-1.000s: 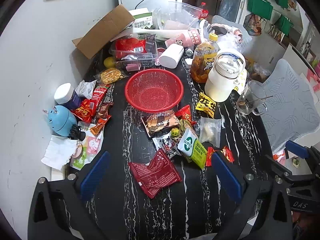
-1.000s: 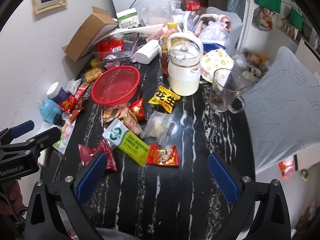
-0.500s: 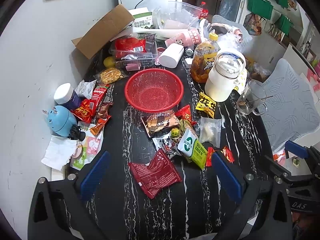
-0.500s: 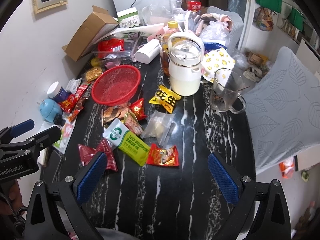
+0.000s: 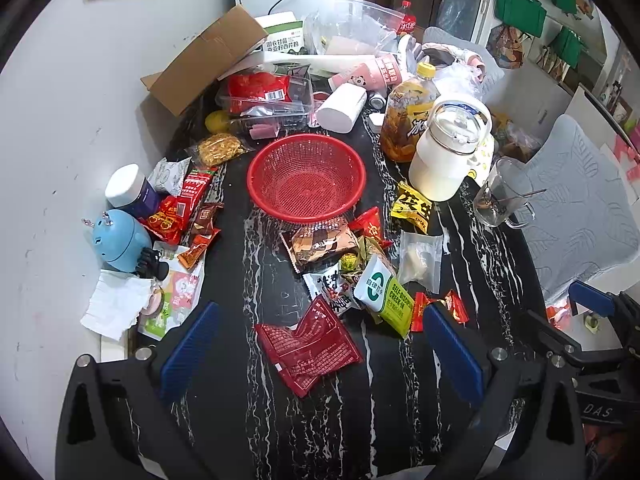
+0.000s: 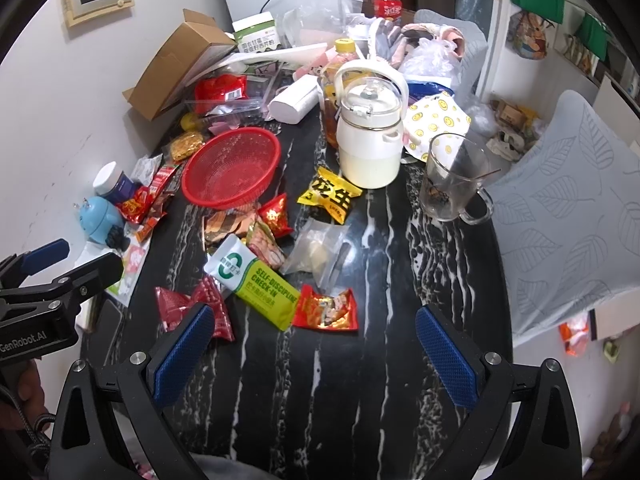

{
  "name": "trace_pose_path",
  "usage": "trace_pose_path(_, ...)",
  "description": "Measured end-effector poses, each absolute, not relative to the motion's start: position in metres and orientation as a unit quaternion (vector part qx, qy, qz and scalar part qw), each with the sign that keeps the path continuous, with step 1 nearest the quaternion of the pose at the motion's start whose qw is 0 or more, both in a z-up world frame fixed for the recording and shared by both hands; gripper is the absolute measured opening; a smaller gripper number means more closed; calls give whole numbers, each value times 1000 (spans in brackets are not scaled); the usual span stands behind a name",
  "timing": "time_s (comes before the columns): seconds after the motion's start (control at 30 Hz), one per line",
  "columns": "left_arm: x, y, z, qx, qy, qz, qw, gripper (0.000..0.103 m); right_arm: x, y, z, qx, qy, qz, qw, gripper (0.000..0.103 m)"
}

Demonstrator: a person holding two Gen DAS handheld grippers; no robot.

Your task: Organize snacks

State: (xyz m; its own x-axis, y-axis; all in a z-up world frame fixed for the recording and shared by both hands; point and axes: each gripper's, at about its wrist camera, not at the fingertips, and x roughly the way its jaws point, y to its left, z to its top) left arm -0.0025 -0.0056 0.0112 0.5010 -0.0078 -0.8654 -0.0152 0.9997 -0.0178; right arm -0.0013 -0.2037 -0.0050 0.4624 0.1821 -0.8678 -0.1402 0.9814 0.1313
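The left gripper is held above the near table edge, jaws spread wide and empty. A red basket is positioned mid-table; loose snack packets are scattered just in front of it. The right gripper is likewise held with jaws apart, gripping nothing.
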Motion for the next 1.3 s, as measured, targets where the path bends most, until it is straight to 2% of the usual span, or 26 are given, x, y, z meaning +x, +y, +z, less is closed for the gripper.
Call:
trace_pose_path(0.77,14,1,-34,-38,553,4,833,103,23,-210,-61,53,591,101,799,102)
trace_pose_path(0.9,19,3,-44,-40,562,13,826,103,30,-212,-79,76,615,110,777,94)
trace_pose_path(1.07,25,6,-56,-38,574,18,818,103,37,-212,-104,102,644,122,749,91)
trace_pose_path(1.2,32,6,-65,-34,584,25,811,103,45,-211,-123,129,664,137,724,78)
trace_pose_path(1.3,37,7,-69,-30,589,29,807,103,53,-213,-140,161,678,140,703,78)
